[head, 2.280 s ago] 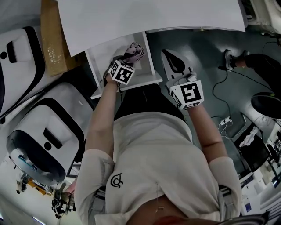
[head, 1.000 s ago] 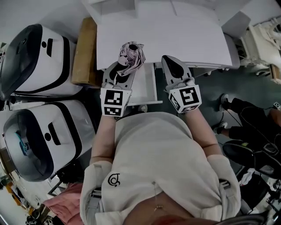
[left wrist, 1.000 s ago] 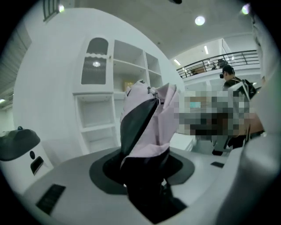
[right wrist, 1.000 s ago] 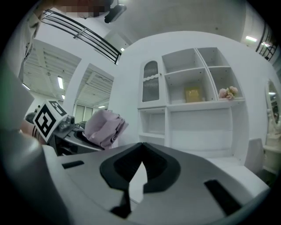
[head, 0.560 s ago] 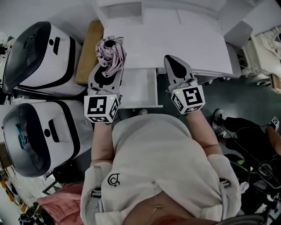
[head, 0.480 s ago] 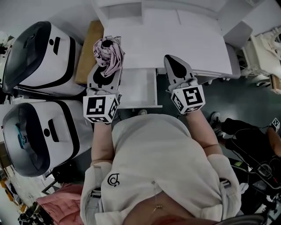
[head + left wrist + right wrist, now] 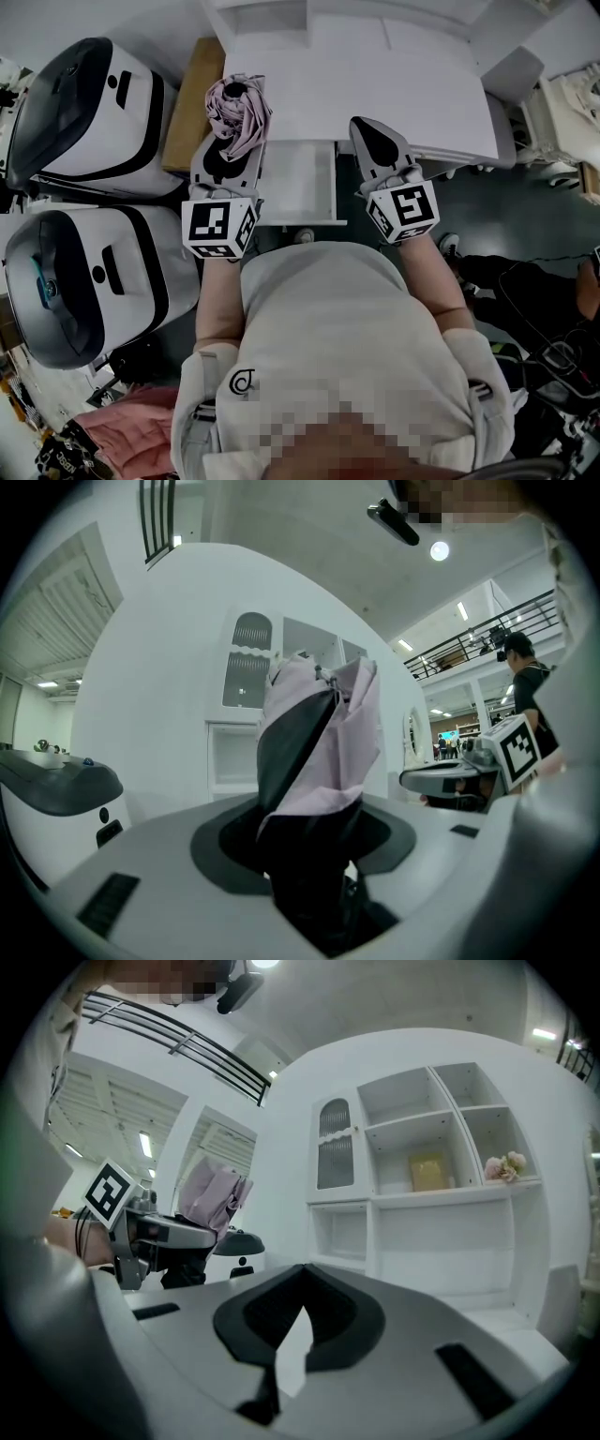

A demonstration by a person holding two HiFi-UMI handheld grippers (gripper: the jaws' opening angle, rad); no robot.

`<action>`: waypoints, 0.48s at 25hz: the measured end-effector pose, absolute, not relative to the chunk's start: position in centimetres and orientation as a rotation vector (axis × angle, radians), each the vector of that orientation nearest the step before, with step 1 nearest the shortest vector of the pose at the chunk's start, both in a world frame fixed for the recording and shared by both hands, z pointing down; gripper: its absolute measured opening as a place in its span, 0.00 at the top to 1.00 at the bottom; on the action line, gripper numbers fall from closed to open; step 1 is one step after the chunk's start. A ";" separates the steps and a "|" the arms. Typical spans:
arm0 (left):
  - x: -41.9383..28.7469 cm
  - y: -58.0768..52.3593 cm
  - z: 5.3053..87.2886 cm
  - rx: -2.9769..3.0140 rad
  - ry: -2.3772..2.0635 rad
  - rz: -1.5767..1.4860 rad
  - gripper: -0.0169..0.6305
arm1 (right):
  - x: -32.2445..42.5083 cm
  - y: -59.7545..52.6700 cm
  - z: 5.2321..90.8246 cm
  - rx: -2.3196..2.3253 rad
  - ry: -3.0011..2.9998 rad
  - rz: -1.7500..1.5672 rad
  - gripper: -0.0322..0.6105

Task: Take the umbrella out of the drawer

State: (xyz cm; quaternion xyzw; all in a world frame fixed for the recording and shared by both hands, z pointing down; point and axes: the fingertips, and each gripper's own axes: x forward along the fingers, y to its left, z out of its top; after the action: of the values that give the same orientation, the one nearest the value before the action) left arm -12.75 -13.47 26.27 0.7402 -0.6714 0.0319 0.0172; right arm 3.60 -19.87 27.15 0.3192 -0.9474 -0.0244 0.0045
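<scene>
My left gripper [image 7: 228, 148] is shut on a folded pink and dark umbrella [image 7: 234, 108], which it holds up above the left end of the white desk [image 7: 375, 84]. In the left gripper view the umbrella [image 7: 319, 742] sticks up and forward from between the jaws of that gripper [image 7: 309, 864]. The white drawer [image 7: 298, 192] stands pulled out below the desk top, between my two hands. My right gripper [image 7: 373, 141] hovers to the right of the drawer, shut with nothing in it. The right gripper view shows its jaws [image 7: 289, 1330] together, with the umbrella [image 7: 211, 1194] off to the left.
Two large black-and-white machines [image 7: 89, 112] [image 7: 84, 281] stand close on the left, with a brown cardboard box [image 7: 192, 103] beside the desk. A white shelf cabinet [image 7: 422, 1176] rises behind the desk. Cables and another person's leg [image 7: 487, 272] are on the floor at right.
The left gripper lifted the umbrella up out of the drawer and moved it left, over the desk's left end. Over the last half second both grippers kept still.
</scene>
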 end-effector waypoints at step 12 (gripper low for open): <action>-12.7 -13.6 26.5 2.293 -2.077 0.085 0.64 | 3.3 -19.8 27.1 1.000 -2.960 -0.122 0.94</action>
State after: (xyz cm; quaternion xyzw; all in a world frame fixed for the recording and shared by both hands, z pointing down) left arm -12.72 -13.59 26.49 0.7406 -0.6710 0.0273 0.0231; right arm 3.34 -19.82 27.11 0.3198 -0.9466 -0.0391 0.0074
